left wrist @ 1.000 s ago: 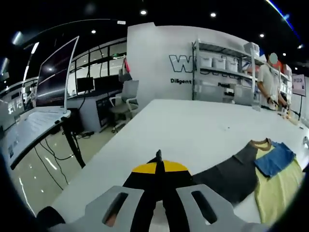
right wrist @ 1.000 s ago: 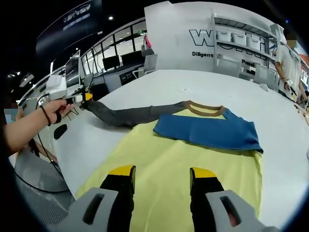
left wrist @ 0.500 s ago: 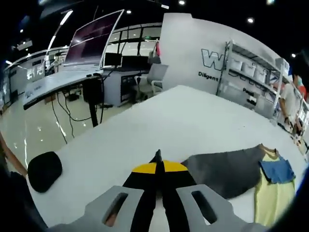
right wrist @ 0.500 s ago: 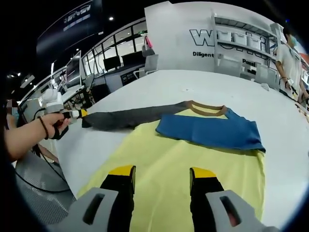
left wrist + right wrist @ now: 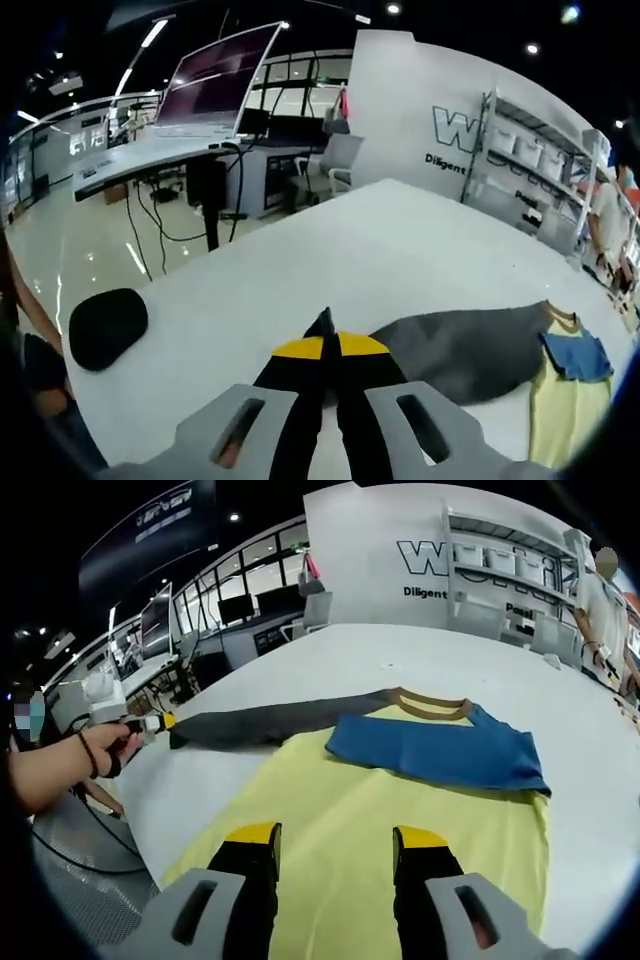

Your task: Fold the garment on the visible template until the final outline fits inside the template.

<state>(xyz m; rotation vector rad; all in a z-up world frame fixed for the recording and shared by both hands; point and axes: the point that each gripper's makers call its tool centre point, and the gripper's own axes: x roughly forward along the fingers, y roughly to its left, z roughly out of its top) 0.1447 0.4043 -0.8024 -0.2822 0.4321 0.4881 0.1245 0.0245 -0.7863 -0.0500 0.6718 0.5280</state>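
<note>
The garment lies on the white table (image 5: 330, 655): yellow body (image 5: 360, 810), brown collar (image 5: 436, 702), a blue sleeve (image 5: 435, 750) folded across the chest, and a grey sleeve (image 5: 265, 723) stretched straight out to the left. My left gripper (image 5: 160, 722), held by a hand, is shut on the grey sleeve's cuff. In the left gripper view its jaws (image 5: 328, 345) are closed, with the grey sleeve (image 5: 470, 345) running right to the yellow body (image 5: 560, 410) and blue sleeve (image 5: 575, 358). My right gripper (image 5: 335, 842) hovers open over the lower yellow body.
A black oval pad (image 5: 108, 325) lies near the table's left edge. Beyond the table stand a desk with a large monitor (image 5: 215, 80), an office chair (image 5: 335, 165) and shelves (image 5: 500, 570). A person (image 5: 605, 590) stands at the far right.
The left gripper has drawn the grey sleeve's cuff outward and lower, leaving the sleeve straighter and flatter on the table. The right gripper has stayed open over the yellow body.
</note>
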